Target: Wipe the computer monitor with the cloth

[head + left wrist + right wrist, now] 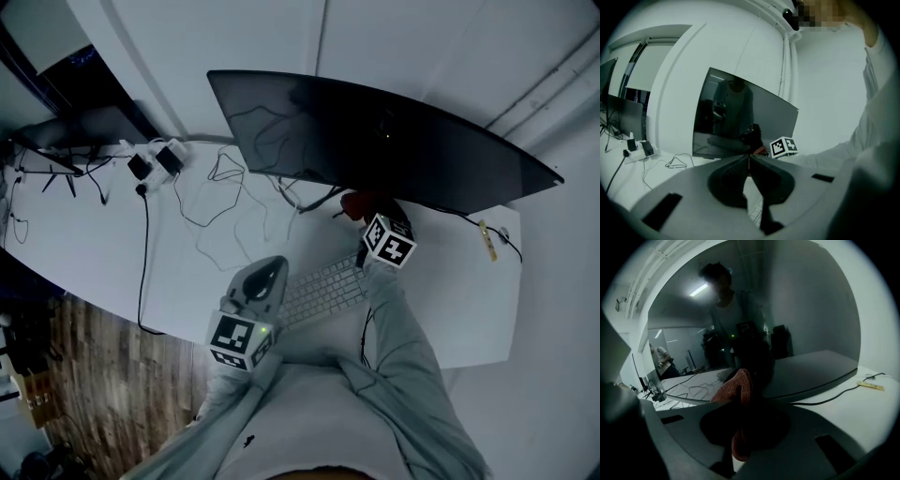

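Right gripper view showed the right gripper (740,399) clamping the cloth (739,383) just before the monitor (811,373); the left gripper (749,158), jaws closed and empty, hung farther from it.

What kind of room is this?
Probably an office or computer workroom: a wide curved monitor stands on a long white desk, with a keyboard in front and loose cables beside it.
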`<action>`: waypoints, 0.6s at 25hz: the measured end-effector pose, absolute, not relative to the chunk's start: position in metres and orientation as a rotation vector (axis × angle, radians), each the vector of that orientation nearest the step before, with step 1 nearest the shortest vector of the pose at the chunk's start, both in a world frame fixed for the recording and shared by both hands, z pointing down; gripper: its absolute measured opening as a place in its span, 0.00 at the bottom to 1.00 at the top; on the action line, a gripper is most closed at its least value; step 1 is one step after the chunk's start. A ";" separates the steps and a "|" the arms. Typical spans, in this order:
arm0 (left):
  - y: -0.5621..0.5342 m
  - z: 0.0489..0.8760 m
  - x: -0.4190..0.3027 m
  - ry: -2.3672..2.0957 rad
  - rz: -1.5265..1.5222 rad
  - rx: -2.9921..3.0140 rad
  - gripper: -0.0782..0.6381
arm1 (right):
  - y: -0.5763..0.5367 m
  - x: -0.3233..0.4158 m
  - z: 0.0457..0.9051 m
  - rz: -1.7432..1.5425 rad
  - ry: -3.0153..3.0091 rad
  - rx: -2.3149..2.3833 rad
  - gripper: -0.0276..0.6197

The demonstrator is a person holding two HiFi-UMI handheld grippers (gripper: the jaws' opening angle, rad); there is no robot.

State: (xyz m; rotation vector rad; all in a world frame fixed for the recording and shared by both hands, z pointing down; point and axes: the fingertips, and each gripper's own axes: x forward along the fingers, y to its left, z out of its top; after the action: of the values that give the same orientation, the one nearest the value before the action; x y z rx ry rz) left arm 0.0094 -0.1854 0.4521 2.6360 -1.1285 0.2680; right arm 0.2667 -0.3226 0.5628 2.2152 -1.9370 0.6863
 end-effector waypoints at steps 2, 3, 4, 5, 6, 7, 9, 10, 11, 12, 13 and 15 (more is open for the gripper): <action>-0.182 0.453 0.027 -1.115 0.276 2.645 0.14 | -0.315 0.292 0.565 0.700 -1.918 2.244 0.10; -0.180 0.453 0.036 -1.107 0.280 2.650 0.14 | -0.311 0.305 0.567 0.710 -1.906 2.261 0.10; -0.178 0.455 0.045 -1.099 0.284 2.654 0.14 | -0.306 0.318 0.568 0.721 -1.891 2.279 0.10; -0.175 0.456 0.054 -1.090 0.288 2.658 0.14 | -0.302 0.332 0.570 0.728 -1.876 2.297 0.10; -0.173 0.458 0.063 -1.082 0.290 2.660 0.14 | -0.298 0.346 0.571 0.732 -1.862 2.315 0.10; -0.171 0.459 0.072 -1.075 0.290 2.662 0.14 | -0.293 0.360 0.571 0.734 -1.849 2.331 0.10; -0.168 0.460 0.089 -1.062 0.291 2.668 0.14 | -0.287 0.387 0.570 0.728 -1.832 2.356 0.10; -0.166 0.460 0.098 -1.053 0.291 2.671 0.14 | -0.283 0.400 0.570 0.723 -1.821 2.367 0.10; -0.165 0.460 0.107 -1.042 0.291 2.675 0.14 | -0.279 0.414 0.570 0.720 -1.807 2.377 0.10; -0.163 0.460 0.116 -1.031 0.292 2.680 0.14 | -0.275 0.427 0.569 0.717 -1.791 2.387 0.10; -0.161 0.461 0.124 -1.019 0.293 2.685 0.14 | -0.270 0.440 0.569 0.713 -1.773 2.397 0.10; -0.158 0.462 0.142 -0.996 0.294 2.694 0.14 | -0.261 0.463 0.570 0.703 -1.743 2.414 0.10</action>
State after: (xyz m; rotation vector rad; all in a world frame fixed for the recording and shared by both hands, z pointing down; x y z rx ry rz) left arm 0.1417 -0.1577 0.4625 2.6938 -0.9960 0.2942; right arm 0.4633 -0.2614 0.5703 2.4142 -1.7429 0.7033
